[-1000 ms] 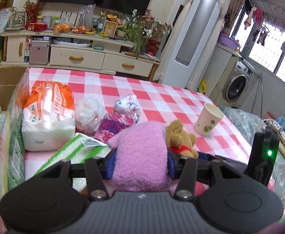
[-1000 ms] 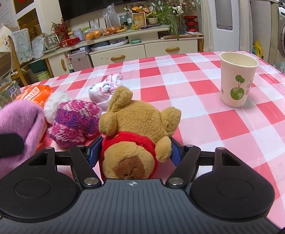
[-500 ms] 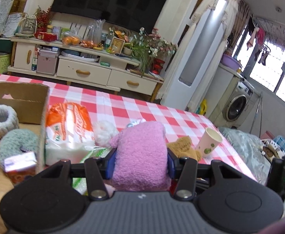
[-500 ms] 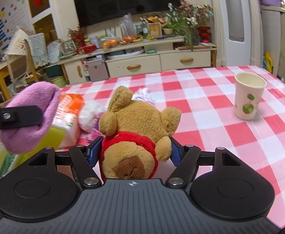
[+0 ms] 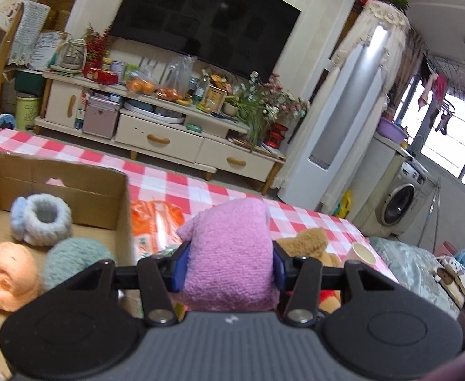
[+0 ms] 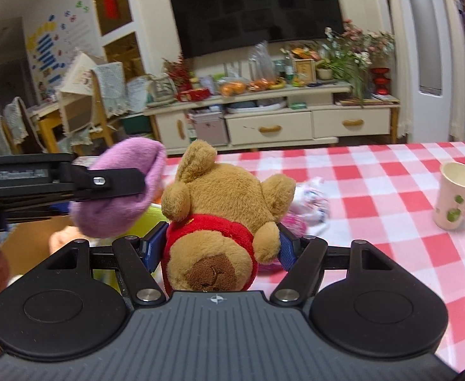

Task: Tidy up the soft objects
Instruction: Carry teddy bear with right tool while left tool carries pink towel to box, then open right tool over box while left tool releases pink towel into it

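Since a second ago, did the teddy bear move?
Yes. The teddy bear, held in the right gripper, went up and left, away from the paper cup.

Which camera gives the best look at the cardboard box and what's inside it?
The left wrist view. It shows the cardboard box open, with a blue knitted ring, a teal knitted ball and a peach plush inside. In the right wrist view only a brown sliver of it shows behind the purple knitted item.

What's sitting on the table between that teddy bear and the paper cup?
In the right wrist view, a small white patterned cloth bundle lies between the teddy bear and the paper cup.
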